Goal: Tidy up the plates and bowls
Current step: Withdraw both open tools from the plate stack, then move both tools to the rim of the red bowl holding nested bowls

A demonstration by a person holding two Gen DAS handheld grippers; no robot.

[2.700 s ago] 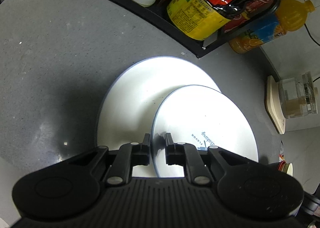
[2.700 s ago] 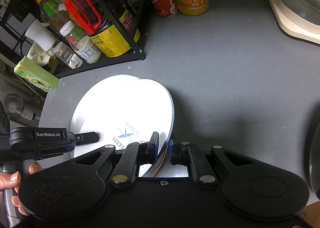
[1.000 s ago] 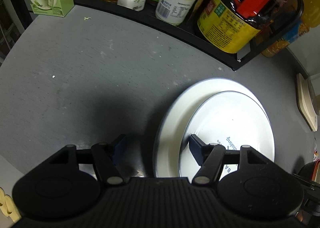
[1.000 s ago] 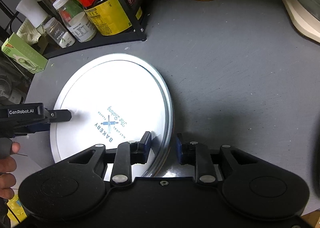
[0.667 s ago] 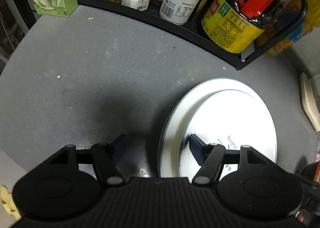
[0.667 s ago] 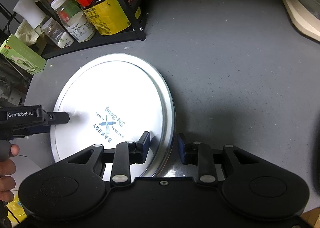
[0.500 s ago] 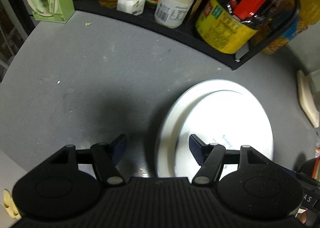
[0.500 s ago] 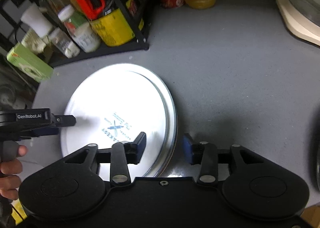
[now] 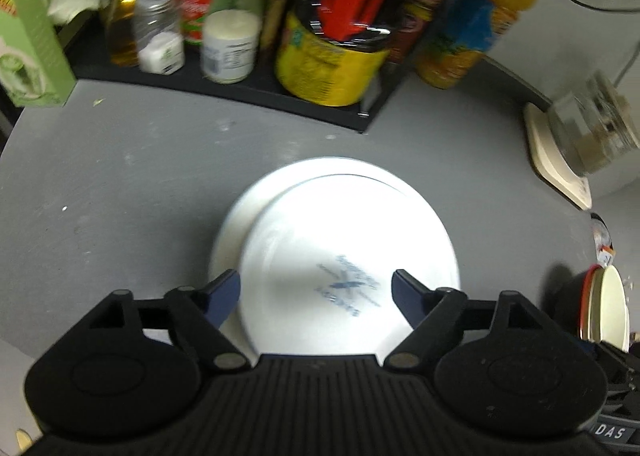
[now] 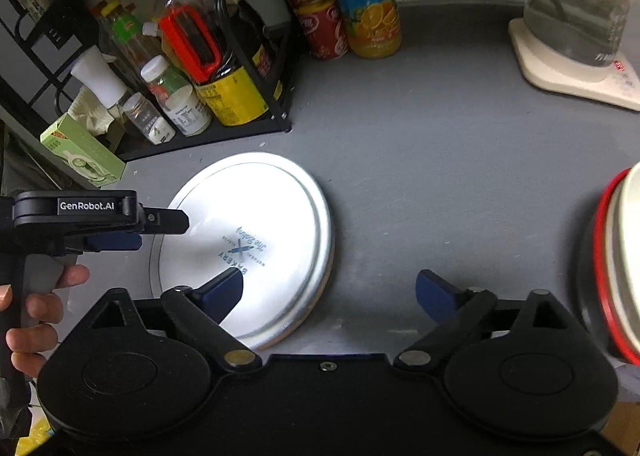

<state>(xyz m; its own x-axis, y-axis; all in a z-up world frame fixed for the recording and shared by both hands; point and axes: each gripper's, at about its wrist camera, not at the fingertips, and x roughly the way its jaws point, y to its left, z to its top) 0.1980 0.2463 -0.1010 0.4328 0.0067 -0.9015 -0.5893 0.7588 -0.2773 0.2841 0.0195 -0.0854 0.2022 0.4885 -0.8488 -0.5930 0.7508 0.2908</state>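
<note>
The small plate is sitting flat on top of the big plate, both on the grey counter just in front of the black rack. It's shoved toward the near-right side, so in the left wrist view you're seeing a crescent of the big plate peeking out at the far left. The blue print on the small plate reads "BAKERY" with script above it, something like "The Baking", around a crossed logo; from your right wrist view it's reading upside down, tilted a bit.

Your left gripper is spread wide, holding nothing, fingers hovering over either side of the small plate. In the right wrist view you're gripping its handle in your left hand, with "GenRobot.AI" on its side, tip over the plates' left edge.

Your right gripper is also wide open and empty, left finger over the small plate's near edge, right finger over bare counter.

On the rack: a yellow-label jug with a red handle. Beside it, an orange drink and red cans.
</note>
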